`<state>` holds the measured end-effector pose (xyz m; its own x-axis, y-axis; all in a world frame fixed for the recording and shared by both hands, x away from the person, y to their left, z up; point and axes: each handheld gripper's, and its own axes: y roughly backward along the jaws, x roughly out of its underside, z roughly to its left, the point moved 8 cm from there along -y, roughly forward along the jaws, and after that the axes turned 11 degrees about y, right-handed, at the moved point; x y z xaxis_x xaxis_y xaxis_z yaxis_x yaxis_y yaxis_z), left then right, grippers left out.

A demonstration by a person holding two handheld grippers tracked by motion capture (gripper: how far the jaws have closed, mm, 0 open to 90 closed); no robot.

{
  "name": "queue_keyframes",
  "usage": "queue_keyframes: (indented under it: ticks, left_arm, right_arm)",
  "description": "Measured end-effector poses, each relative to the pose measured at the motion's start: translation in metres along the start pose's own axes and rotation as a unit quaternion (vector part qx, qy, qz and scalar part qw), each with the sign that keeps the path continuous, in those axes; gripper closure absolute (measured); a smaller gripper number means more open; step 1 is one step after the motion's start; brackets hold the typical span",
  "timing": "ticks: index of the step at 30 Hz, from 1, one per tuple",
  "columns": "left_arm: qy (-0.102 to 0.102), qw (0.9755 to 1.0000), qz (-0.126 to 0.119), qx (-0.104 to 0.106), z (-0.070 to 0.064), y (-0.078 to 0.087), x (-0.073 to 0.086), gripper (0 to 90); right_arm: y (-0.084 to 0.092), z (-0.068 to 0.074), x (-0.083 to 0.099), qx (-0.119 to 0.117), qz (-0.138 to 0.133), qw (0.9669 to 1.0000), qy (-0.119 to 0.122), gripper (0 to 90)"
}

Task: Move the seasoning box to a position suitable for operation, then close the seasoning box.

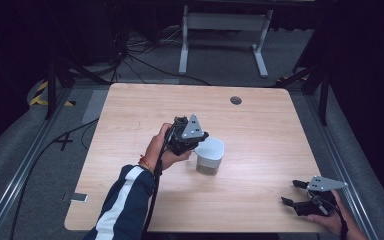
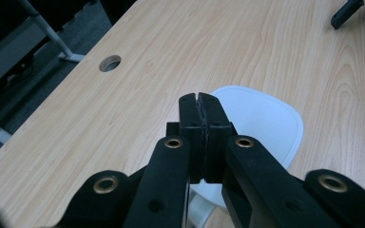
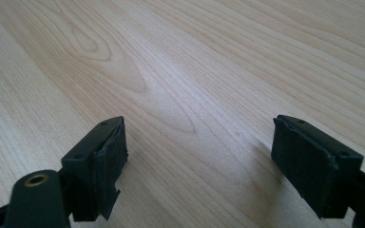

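Mid-table, passage is blocked by the white container [image 1: 209,155]; bare table [image 1: 260,125] is left around it.

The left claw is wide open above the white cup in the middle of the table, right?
Not quite. The left claw is shut, its two black jaws pressed together with nothing between them, as the left gripper view shows. The rest holds: it is above the white cup in the middle of the table.

A light wooden table [image 1: 130,107] with a round cable hole [image 1: 236,100] stands on grey floor [image 1: 40,145]; behind, a white metal frame [image 1: 225,35], tangled cables [image 1: 130,50], dark surroundings.
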<state>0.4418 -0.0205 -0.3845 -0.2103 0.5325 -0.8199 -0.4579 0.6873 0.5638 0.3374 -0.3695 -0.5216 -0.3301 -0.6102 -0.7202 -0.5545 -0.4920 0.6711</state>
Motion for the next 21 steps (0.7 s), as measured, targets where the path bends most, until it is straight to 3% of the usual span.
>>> queue_keyframes:
  ticks: [8, 13, 17, 18, 19, 21]
  left_arm:
    - [0.016, 0.9996, 0.007, -0.022, 0.015, 0.029, 0.025, 85.9]
    - [0.022, 0.9983, 0.025, -0.049, 0.025, 0.057, 0.060, 72.4]
    - [0.042, 0.9949, 0.046, -0.079, 0.030, 0.074, 0.101, 59.0]
    - [0.042, 0.9949, 0.046, -0.079, 0.030, 0.074, 0.101, 55.5]
    - [0.054, 0.9929, 0.061, -0.086, 0.033, 0.078, 0.118, 55.5]
    - [0.071, 0.9903, 0.072, -0.096, 0.037, 0.081, 0.137, 48.0]
  right_arm:
    - [0.000, 0.000, 0.000, 0.001, 0.000, 1.0000, 0.000, 19.1]
    - [-0.001, 0.000, -0.001, 0.002, 0.001, 1.0000, -0.002, 19.1]
    - [-0.001, 0.000, 0.000, 0.003, 0.001, 1.0000, -0.003, 19.1]
    - [-0.001, 0.000, 0.000, 0.003, 0.001, 1.0000, -0.003, 19.1]
    - [-0.001, 0.000, -0.001, 0.003, 0.001, 1.0000, -0.003, 19.1]
    - [-0.001, 0.000, 0.000, 0.003, 0.001, 1.0000, -0.003, 19.1]
